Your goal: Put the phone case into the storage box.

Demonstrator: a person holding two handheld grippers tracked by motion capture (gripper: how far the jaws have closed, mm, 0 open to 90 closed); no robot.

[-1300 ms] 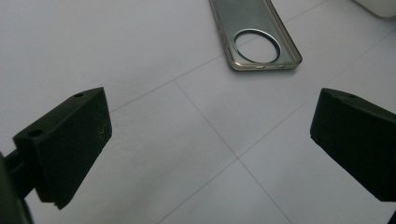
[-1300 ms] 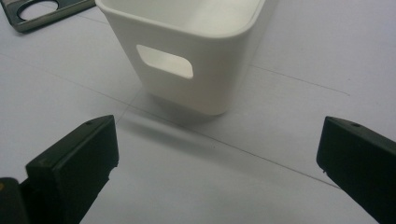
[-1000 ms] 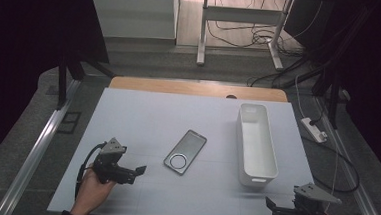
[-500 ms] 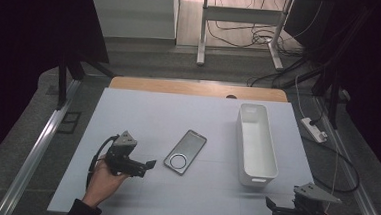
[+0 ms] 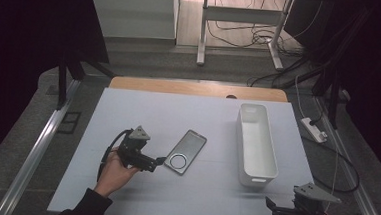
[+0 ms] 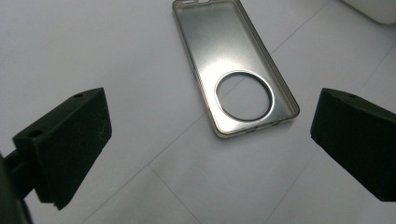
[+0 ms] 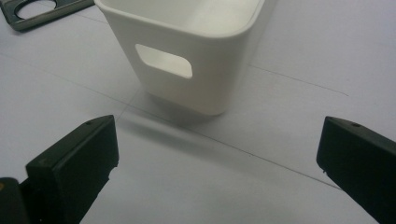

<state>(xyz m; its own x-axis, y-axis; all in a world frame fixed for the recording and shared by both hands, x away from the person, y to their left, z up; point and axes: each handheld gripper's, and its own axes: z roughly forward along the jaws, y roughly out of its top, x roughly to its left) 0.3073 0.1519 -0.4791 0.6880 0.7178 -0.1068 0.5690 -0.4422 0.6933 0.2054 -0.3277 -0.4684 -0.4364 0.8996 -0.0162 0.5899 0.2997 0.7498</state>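
The phone case (image 5: 186, 152) lies flat on the white table (image 5: 143, 109), near its middle and a little toward the person's side, set at a slant with its round camera cut-out at the nearer end. It is a clear, greyish shell lying open side up, and in the left gripper view the phone case (image 6: 233, 65) shows a shiny inner face and a raised rim all round, with the ring of the cut-out close to its lower edge. Starting at the left of the high view, the person's left hand (image 5: 114, 173) comes up from the bottom edge and holds the left gripper (image 5: 161, 162), whose tips point right and sit just beside the near end of the case, apart from it. Its jaws stand wide apart, one at each side of the left gripper view, with bare table and the case's near end between them and nothing clamped. Right of the case, well apart from it, a long white plastic bin (image 5: 256, 141) stands upright with its long side running away from the person; its inside looks bare. In the right gripper view the bin (image 7: 187, 60) shows a handle slot in its near end wall. At the bottom right corner of the table the right gripper (image 5: 272, 205) sits low, short of the bin, its jaws likewise spread wide on nothing.
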